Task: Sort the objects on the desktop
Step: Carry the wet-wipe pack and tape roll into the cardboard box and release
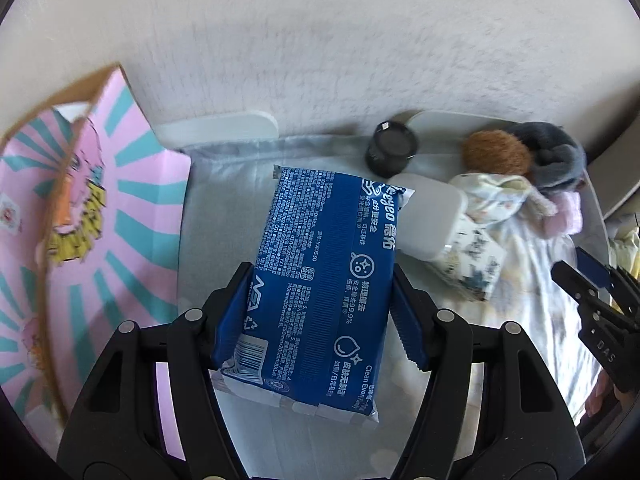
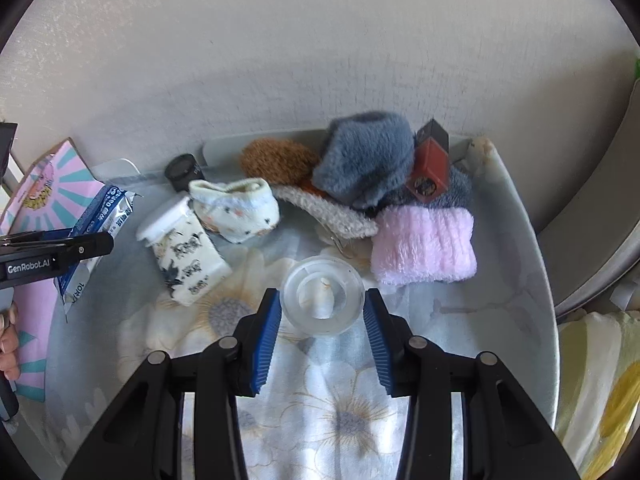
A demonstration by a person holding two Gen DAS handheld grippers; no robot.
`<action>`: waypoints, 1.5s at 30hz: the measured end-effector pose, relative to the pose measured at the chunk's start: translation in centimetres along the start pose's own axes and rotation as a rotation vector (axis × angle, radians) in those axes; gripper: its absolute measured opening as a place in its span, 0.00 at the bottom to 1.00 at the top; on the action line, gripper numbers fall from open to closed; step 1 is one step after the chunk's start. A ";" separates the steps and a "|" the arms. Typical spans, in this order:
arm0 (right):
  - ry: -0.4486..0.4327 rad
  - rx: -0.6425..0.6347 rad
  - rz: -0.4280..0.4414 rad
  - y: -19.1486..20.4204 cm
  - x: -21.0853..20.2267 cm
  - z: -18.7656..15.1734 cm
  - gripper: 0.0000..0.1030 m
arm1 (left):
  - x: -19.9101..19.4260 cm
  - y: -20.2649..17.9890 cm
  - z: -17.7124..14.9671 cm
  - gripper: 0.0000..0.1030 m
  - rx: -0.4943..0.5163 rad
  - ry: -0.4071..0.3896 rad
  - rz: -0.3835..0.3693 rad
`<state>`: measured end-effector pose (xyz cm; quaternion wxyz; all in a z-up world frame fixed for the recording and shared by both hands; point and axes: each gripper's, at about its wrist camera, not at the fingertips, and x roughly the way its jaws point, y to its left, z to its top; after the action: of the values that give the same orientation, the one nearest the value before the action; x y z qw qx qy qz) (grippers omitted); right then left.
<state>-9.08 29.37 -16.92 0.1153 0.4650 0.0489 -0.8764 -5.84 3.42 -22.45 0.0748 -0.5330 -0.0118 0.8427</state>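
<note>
My left gripper point(image 1: 322, 280) is shut on a blue wet-wipes pack point(image 1: 320, 280) and holds it above the flowered cloth; the pack point(image 2: 94, 228) and the left gripper point(image 2: 86, 246) also show at the left of the right wrist view. My right gripper point(image 2: 320, 312) is open, its blue pads on either side of a clear tape roll point(image 2: 323, 300) lying flat on the cloth, not touching it.
A pink and teal cardboard box point(image 1: 80, 220) stands at the left. A white-lidded patterned box point(image 2: 184, 252), black jar point(image 2: 182, 170), patterned sock point(image 2: 236, 208), brown point(image 2: 276, 160), grey point(image 2: 368, 156) and pink point(image 2: 424, 244) fluffy items and a red box point(image 2: 432, 164) lie against the wall.
</note>
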 end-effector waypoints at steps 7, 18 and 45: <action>0.000 -0.016 0.041 -0.1 -2.6 0.0 0.38 | -4.4 -0.7 0.1 0.60 -0.005 -0.021 -0.023; -0.060 -0.081 0.086 4.4 -5.4 3.6 0.38 | -12.9 3.2 0.7 0.60 -0.036 -0.130 0.015; -0.114 -0.544 0.416 26.2 -6.2 12.5 0.38 | -17.5 14.9 -4.5 0.60 -0.194 -0.118 0.203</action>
<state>-9.26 2.58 -4.23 0.4136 0.3677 0.1785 -0.8136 3.93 -13.99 -10.17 -0.0636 -0.4860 -0.0435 0.8706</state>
